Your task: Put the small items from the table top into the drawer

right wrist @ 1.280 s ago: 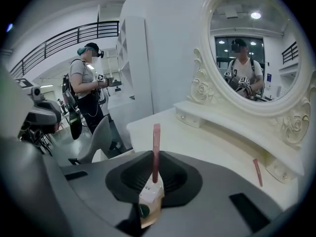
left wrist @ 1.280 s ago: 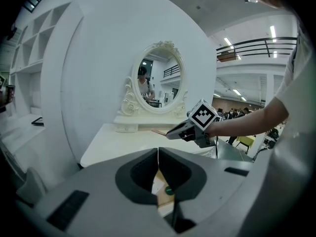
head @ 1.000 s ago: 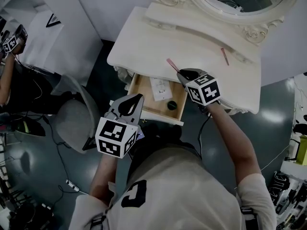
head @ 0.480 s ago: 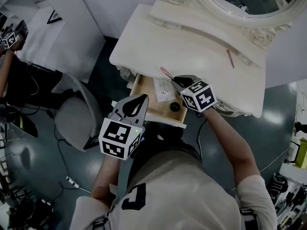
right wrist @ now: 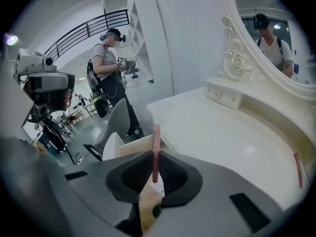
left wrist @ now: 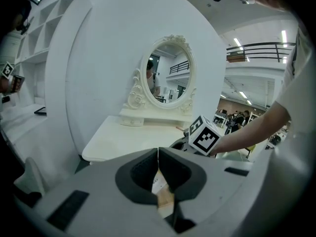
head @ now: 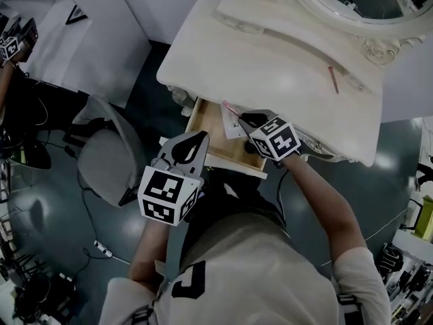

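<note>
The right tool (head: 243, 118) is clenched on a thin pink stick (head: 230, 107). In the right gripper view the stick (right wrist: 156, 152) stands upright, pinched between the two pads of this tool (right wrist: 154, 174), with most of its length rising free above them. In the head view its free end points toward 10 o'clock from the tool. Tool and stick hang over the open wooden drawer (head: 205, 124), which juts out below the front edge of the pale counter (head: 270, 59). A white packet (head: 234, 126) lies in the drawer, just under the stick. In the right gripper view a small dark round thing (right wrist: 156, 211) also shows on the drawer floor, below the pads.

The left tool (head: 192, 142) is clenched on nothing. In its own view the pads of this tool (left wrist: 158, 169) meet at the tips with no object between them. It hangs clear of the drawer, at about 7 o'clock from the right tool.

A second pink stick (head: 333, 80) lies on the counter, well apart from both tools, at about 2 o'clock from the right one, near the base of the mirror (head: 379, 26).
</note>
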Motion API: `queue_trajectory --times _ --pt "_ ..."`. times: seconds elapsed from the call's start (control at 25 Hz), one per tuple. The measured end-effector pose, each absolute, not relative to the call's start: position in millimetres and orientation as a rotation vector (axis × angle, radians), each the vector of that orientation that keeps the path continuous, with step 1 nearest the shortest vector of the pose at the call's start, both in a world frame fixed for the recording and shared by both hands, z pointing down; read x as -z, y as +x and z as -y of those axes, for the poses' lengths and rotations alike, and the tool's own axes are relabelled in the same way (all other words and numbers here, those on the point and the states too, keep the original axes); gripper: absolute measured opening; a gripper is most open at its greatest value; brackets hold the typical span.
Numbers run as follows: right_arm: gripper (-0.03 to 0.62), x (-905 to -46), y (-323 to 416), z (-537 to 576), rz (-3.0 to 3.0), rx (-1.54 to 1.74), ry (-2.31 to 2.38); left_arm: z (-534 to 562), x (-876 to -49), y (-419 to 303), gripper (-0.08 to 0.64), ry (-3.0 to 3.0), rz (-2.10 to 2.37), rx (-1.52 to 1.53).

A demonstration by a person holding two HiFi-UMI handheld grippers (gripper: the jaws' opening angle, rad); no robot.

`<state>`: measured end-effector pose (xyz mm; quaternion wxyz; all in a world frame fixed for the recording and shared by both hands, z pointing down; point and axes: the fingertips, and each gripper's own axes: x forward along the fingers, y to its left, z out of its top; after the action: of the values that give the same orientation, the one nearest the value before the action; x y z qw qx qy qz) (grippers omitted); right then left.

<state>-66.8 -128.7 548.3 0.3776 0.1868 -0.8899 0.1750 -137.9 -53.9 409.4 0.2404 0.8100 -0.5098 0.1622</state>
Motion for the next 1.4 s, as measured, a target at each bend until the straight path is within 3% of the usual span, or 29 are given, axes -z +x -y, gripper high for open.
queue_trajectory --times 1.4 --pt "0.057 -670 -83 94 2.064 -0.448 0.333 49 -441 -158 0.057 2.134 1.380 -0.494"
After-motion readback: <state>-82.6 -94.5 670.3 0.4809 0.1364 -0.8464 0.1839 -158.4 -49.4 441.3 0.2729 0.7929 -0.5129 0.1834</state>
